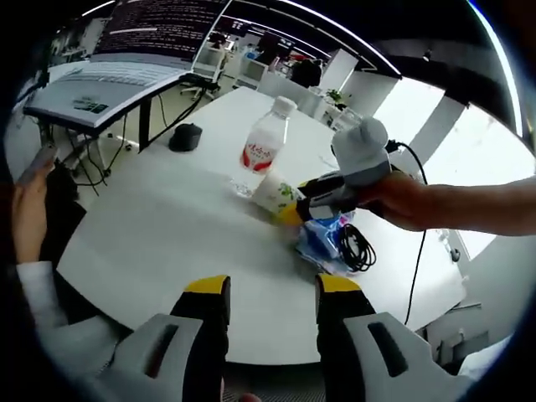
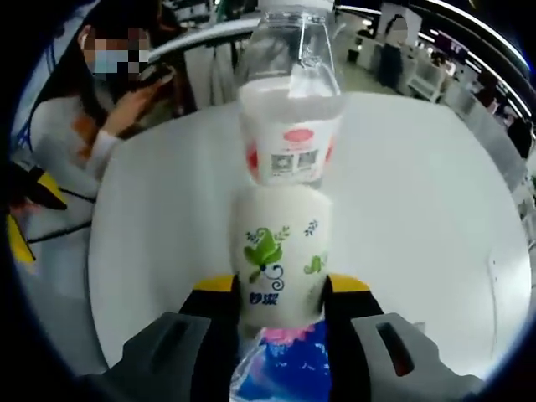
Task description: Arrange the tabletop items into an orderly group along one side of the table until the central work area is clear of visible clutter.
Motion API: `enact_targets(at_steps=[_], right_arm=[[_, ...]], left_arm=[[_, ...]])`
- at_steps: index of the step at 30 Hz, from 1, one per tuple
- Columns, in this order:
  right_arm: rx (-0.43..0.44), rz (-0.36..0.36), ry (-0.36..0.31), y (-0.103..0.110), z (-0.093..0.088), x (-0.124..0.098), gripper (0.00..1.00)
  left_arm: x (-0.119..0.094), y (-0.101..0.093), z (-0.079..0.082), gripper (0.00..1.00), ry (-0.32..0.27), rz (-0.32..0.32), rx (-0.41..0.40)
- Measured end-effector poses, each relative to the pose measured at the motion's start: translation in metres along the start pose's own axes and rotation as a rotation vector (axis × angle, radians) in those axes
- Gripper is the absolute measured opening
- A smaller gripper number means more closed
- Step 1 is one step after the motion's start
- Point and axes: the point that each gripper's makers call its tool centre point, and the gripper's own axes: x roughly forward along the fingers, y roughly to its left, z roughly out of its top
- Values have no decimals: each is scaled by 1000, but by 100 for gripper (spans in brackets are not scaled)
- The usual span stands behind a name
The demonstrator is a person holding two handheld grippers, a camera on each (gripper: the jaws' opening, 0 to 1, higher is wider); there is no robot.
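On the round white table there is one clear plastic water bottle with a red label, one white paper cup printed with green leaves, one crinkled blue plastic packet, one dark computer mouse and one coiled black cable — five loose items. Grippers — two: the left gripper and the right gripper.
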Motion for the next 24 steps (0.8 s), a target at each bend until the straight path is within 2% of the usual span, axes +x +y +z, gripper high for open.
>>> enact_targets(at_steps=[13, 24], right_arm=[[23, -19, -66, 6, -3, -17, 38], [-20, -37, -118, 20, -6, -41, 38]], left_arm=[[4, -10, -5, 38, 18, -24, 13], [0, -16, -3, 38, 25, -44, 38]])
